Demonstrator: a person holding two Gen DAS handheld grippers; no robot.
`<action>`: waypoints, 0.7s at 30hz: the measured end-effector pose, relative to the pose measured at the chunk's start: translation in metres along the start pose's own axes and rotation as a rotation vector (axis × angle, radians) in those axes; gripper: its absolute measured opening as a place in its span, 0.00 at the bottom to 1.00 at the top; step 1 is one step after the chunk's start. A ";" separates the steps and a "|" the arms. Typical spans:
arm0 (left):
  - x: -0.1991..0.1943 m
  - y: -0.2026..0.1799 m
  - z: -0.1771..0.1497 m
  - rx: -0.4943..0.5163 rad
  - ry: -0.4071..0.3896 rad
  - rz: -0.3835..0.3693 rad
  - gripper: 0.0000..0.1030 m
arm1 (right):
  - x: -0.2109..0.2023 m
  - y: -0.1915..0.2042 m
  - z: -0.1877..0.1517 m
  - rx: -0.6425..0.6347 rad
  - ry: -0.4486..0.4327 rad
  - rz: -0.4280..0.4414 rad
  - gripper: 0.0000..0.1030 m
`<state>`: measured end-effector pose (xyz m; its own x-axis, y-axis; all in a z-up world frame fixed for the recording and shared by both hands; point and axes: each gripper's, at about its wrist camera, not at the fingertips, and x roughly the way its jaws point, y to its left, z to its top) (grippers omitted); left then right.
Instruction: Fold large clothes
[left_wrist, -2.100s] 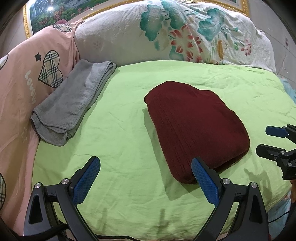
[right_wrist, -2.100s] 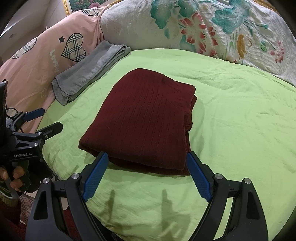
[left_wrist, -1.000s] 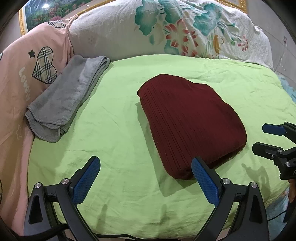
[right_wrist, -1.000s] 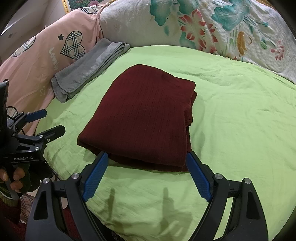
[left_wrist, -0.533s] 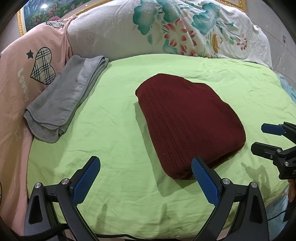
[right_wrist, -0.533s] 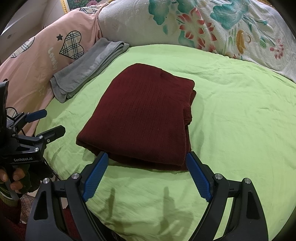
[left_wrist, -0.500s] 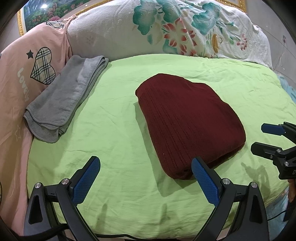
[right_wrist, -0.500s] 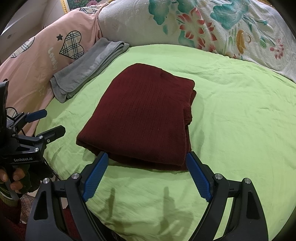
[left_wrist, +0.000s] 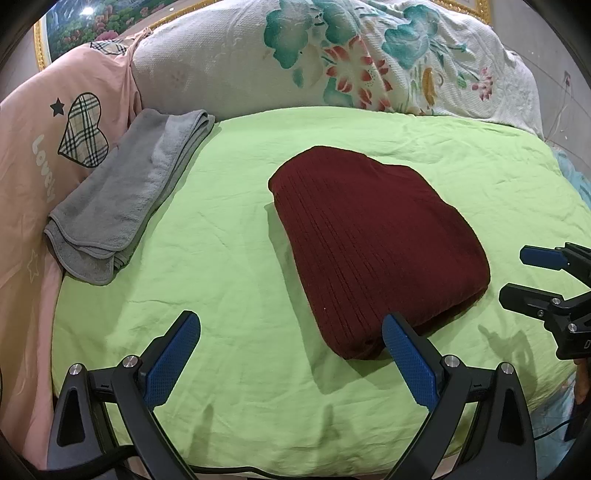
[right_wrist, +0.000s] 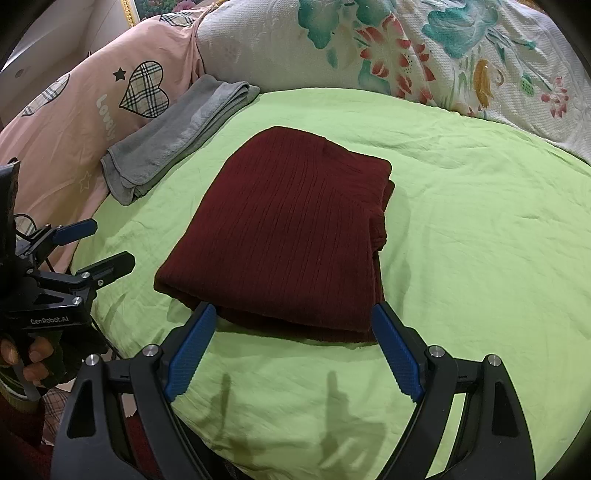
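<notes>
Sweater (right_wrist: 295, 229) just beyond right tool (right_wrist: 293, 349)

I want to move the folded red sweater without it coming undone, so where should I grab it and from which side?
Probably the near edge of the sweater, approached low from the front. The layers stack there into one thick edge facing the open right gripper, while loose layer ends show along its right side. Pinch the whole stack.

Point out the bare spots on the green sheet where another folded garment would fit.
Widest: green sheet right of the maroon sweater, toward the floral pillow. Narrower: the strip between sweater and grey towel. Crowded: the left edge, where towel meets pink bedding.
</notes>
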<state>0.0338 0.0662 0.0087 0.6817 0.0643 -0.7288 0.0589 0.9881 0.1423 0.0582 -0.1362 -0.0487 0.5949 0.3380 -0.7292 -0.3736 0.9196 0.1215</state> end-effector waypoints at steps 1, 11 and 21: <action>0.000 0.000 0.000 -0.002 0.000 -0.001 0.96 | 0.000 0.000 0.000 0.001 0.002 0.000 0.84; 0.002 0.000 0.000 -0.005 0.005 -0.008 0.96 | 0.001 -0.001 0.002 0.003 0.004 0.007 0.84; 0.002 0.000 0.000 -0.005 0.005 -0.013 0.96 | 0.001 -0.001 0.002 0.004 0.003 0.008 0.84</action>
<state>0.0352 0.0666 0.0072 0.6772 0.0523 -0.7340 0.0638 0.9895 0.1294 0.0607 -0.1363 -0.0486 0.5898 0.3448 -0.7302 -0.3758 0.9176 0.1297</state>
